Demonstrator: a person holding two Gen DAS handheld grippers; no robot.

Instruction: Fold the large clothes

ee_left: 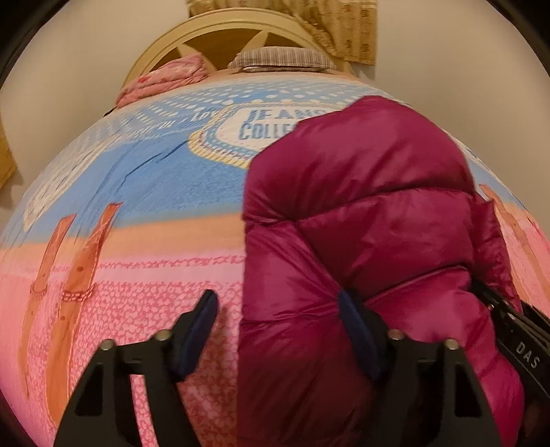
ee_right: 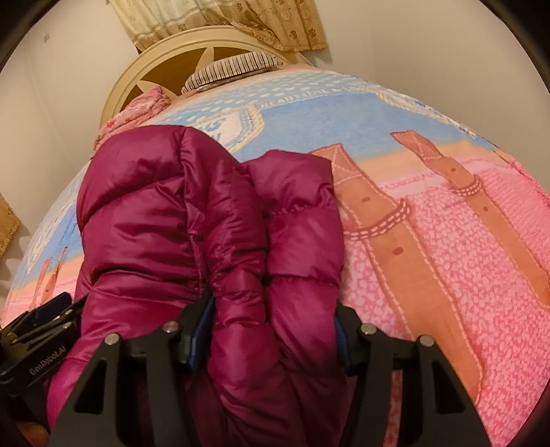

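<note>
Bed: bedspread point(ee_left: 144, 192) in blue, peach and pink covers the whole work surface; it serves as the flat base for folding.
Headboard: cream headboard point(ee_right: 161, 58) at the far end, with a striped pillow point(ee_right: 233, 67) and a bundled pink blanket point(ee_left: 165, 79) against it, well apart from the work.
Curtain: patterned curtain point(ee_right: 220, 20) hangs behind the headboard.
Jacket: magenta puffer jacket point(ee_left: 371, 206) lies on the near half of the bed, bunched lengthwise into a thick roll, near end lifted toward the cameras; probably gathered so the bulk can be doubled over.
Right gripper: right gripper point(ee_right: 271, 333) has jaws clenched on a fat fold of the jacket, padding bulging between the blue pads point(ee_right: 197, 338); a wide bite suits slippery, puffy cloth.
Left gripper: left gripper point(ee_left: 278, 330) has jaws spread wide, grasping nothing; one finger presses the jacket's edge, the other hangs over bare bedspread. Likely steadying or about to bite.
Stage: judged mid-fold, jacket not yet compact.
</note>
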